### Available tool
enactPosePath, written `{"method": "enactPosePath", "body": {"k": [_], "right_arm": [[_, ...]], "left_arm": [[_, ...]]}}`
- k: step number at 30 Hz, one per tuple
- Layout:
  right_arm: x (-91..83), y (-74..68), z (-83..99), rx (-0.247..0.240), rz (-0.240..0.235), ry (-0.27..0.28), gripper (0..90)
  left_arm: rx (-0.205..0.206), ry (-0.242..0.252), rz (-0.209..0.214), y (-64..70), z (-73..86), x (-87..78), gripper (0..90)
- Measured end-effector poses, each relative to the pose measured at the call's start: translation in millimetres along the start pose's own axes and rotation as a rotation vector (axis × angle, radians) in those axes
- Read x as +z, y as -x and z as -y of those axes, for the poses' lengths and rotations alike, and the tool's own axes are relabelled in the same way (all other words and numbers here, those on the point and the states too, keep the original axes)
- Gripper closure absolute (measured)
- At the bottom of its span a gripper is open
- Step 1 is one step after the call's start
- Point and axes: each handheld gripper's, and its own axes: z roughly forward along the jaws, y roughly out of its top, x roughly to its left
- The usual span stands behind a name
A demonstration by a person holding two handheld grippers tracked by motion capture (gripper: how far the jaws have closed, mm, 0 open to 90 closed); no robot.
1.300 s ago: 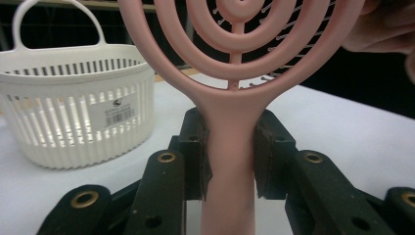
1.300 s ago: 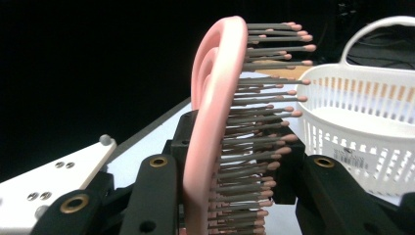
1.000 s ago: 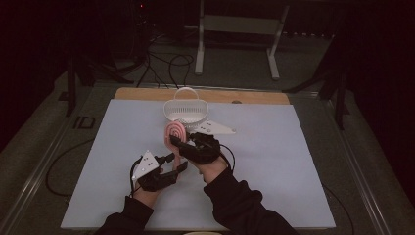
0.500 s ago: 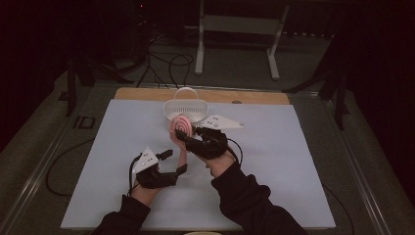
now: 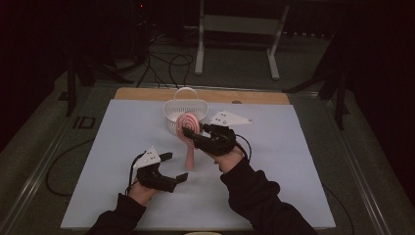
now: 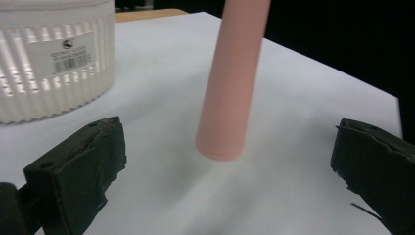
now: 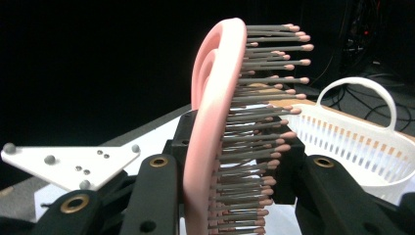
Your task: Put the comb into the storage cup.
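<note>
**Pink hairbrush held upright in front of the white basket**

The pink hairbrush [image 5: 189, 128] stood nearly upright at the centre of the high view, its round head up and its handle pointing down toward the white sheet [image 5: 293, 161]. In the right gripper view the head [image 7: 215, 127] ran up the middle of the frame, seen edge-on, with grey pink-tipped bristles pointing to the frame's right. In the left gripper view the handle [image 6: 230, 83] came down from the top centre, and its flat end sat just above or on the sheet; I could not tell which.

Your right gripper [image 5: 195, 139] was clamped on the brush, its jaws pressed against either side of the lower part of the head. Its grey three-cornered plate [image 5: 230, 118] showed just right of the basket in the high view.

Your left gripper [image 5: 172, 166] lay lower left of centre in the high view, near the handle's lower end but apart from it. Its jaws were spread wide and held nothing, with the handle standing between and beyond them in its own view.

The white slatted basket [image 5: 173, 105] sat just behind the brush head, upper centre in the high view, with its hoop handle raised. It showed at the upper left of the left gripper view [image 6: 49, 63], a barcode label on its wall, and at the right of the right gripper view [image 7: 357, 142].
</note>
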Motion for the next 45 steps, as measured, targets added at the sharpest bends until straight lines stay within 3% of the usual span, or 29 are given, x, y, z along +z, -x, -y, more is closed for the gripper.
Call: {"method": "enactPosePath", "body": {"k": [19,31,45], "right_arm": [[-16.6,13.4,-7.7,-0.058,-0.009,0.02,64.1],[-26.2,18.6,-12.1,-0.074,-0.012,0.031,64.1],[-35.6,22.9,-29.7,-0.12,0.028,0.064,64.1]], "left_arm": [[0.043,-0.067,0.014,-7.3,3.7,-29.5,0.3],[0.04,-0.068,-0.029,-13.2,25.1,-48.8,0.3],[0.041,-0.083,-0.099,-15.4,39.5,-65.6,0.4]]}}
